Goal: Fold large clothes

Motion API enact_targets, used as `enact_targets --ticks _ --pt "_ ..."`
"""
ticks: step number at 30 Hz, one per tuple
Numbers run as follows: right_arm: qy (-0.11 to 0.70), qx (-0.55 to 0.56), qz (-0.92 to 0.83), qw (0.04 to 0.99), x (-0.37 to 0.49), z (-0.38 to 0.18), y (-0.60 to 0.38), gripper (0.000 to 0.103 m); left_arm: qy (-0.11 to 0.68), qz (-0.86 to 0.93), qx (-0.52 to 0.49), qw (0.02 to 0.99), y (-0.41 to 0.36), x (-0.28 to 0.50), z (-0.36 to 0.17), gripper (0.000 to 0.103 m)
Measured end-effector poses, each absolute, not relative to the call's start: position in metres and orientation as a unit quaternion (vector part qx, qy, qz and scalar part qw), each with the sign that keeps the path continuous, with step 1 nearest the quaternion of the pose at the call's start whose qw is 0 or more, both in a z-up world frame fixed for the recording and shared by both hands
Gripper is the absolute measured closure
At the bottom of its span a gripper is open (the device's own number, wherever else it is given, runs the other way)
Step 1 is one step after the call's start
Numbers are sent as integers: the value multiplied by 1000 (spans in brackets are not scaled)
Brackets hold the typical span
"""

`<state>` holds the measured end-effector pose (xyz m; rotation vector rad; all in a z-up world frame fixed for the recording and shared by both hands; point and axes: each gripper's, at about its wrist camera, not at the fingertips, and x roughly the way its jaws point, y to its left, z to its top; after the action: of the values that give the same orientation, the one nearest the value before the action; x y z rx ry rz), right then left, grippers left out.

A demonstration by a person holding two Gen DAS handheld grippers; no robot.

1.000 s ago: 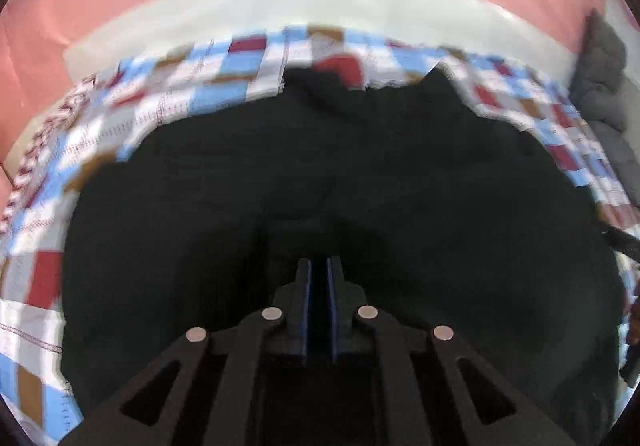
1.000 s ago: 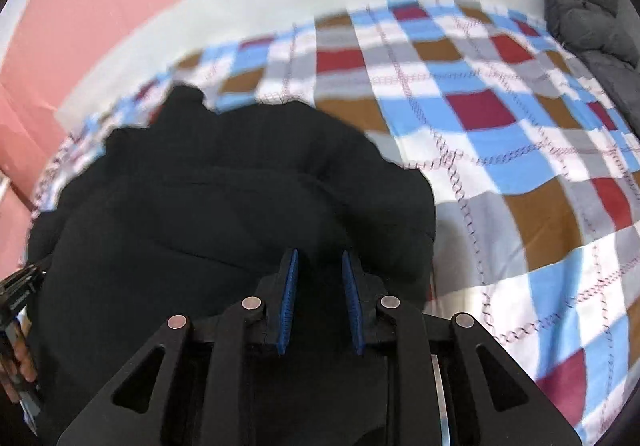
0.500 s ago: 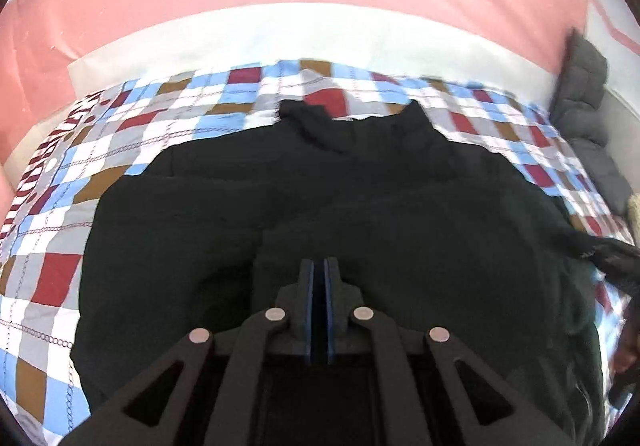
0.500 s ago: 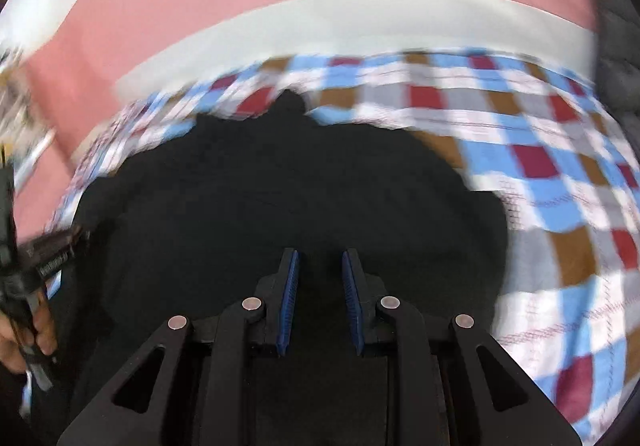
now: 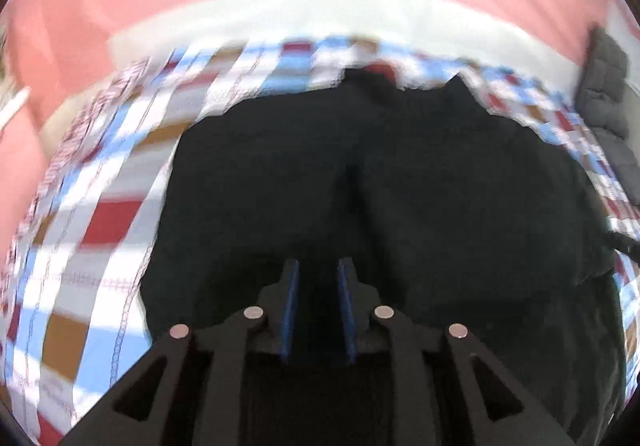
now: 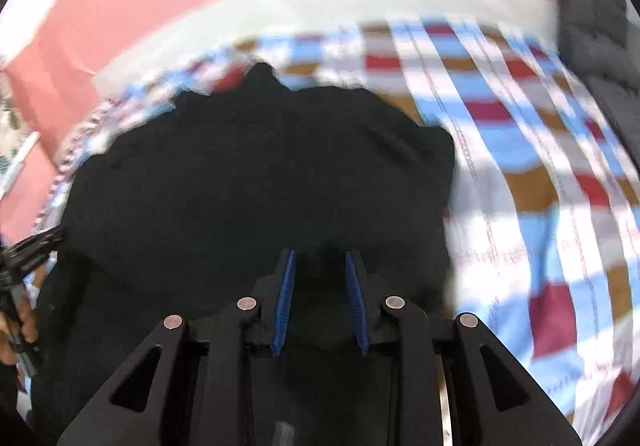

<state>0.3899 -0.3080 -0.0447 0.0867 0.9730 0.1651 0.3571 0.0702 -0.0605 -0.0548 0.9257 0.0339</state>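
- While its jaws are opening, the left gripper point(image 5: 318, 278) is hovering narrow over the black garment point(image 5: 400, 186), gripping nothing.
- Right gripper point(image 6: 320, 270) is likewise opening, empty.
- Garment is lying on the checked bedsheet point(image 6: 540, 166).

Motion smears my left wrist view: the checked bedspread point(image 5: 100, 214) runs to streaks toward the bed's left edge, its pattern unreadable there. The black garment point(image 5: 440, 186) shows almost no folds, and its near part is hidden behind the left tool point(image 5: 318, 306), so I cannot tell whether cloth sits between the opening jaws. The right tool point(image 6: 320, 302) hides the same, its jaws opening too. At the right wrist view's left edge, a hand point(image 6: 16, 330) is cut off and blurred. The grey quilted thing point(image 6: 592, 18) is cropped.
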Motion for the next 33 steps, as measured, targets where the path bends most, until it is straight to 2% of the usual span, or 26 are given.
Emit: enact_targets --ticks 3,8,10,13,22,27,33 --pt "508 34 58 859 391 -64 -315 75 479 22 -39 876 88 343 -73 82" --pt "463 60 81 880 346 -14 -314 71 467 23 -45 883 100 298 -48 82" --pt "449 63 91 887 320 3 -314 60 454 17 -44 890 101 271 -34 80" --pt "432 74 109 892 277 22 -312 51 437 5 -36 899 98 231 -17 70" --pt "426 87 116 893 170 29 -315 47 420 -19 -39 907 96 127 6 63" --pt "430 83 120 891 129 26 -312 46 413 -19 -54 909 100 88 12 54" --pt "449 103 117 880 104 6 -318 43 422 -2 -66 904 110 63 2 51"
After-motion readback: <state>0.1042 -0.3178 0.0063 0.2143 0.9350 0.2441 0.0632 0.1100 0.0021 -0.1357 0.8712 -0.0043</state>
